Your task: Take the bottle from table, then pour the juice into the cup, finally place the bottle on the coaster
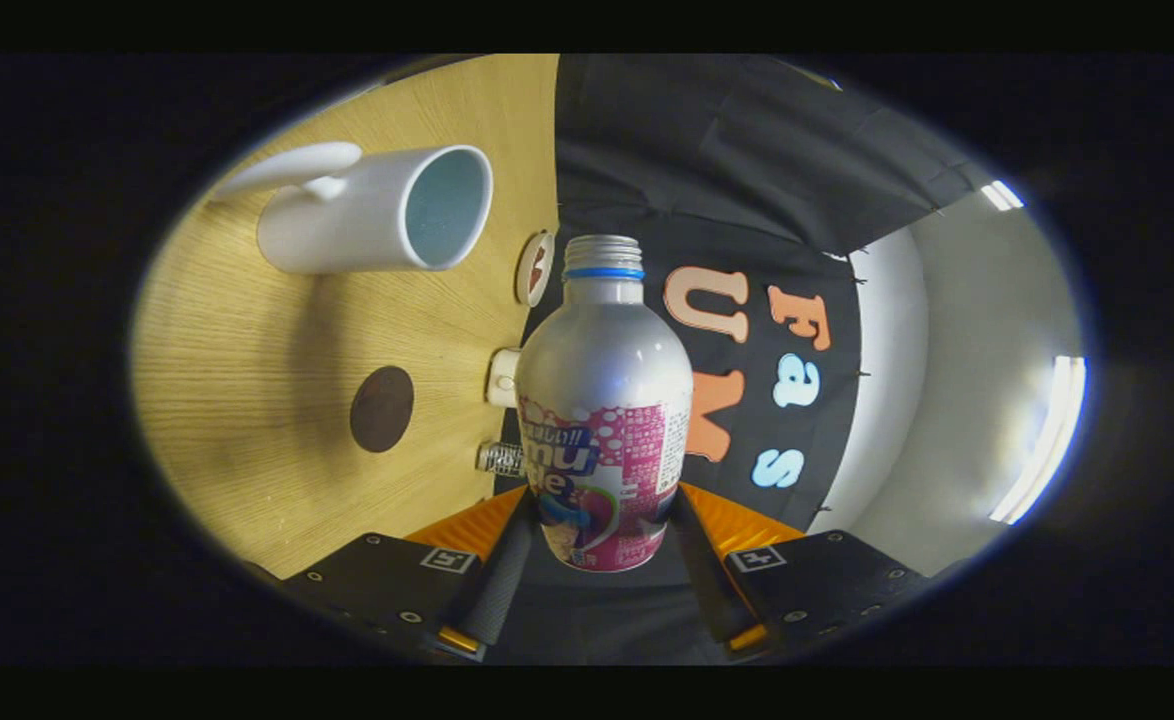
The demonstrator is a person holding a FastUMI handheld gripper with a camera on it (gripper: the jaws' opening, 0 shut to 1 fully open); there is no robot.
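One smooth silver metal bottle (pixel 603 420), uncapped at its threaded neck, is clamped between both fingers of the gripper (pixel 602 560). Beyond them, one glossy white cup (pixel 377 212) and one round dark coaster (pixel 382 408) are seen on the wood-grain table (pixel 247 360).

Light comes from long ceiling strips (pixel 1042 440) beyond the booth wall, blown out to plain white with a soft halo around them. The table (pixel 247 380) is warmly and evenly lit, its wood grain sharp. The cup (pixel 377 210) throws a soft, broad shadow across the table towards the dark coaster (pixel 382 408). The bottle (pixel 602 400) carries pale sheen on its shoulder; its label is crisp. Fisheye bending curves straight lines strongly towards the rim, where the picture dims and softens.
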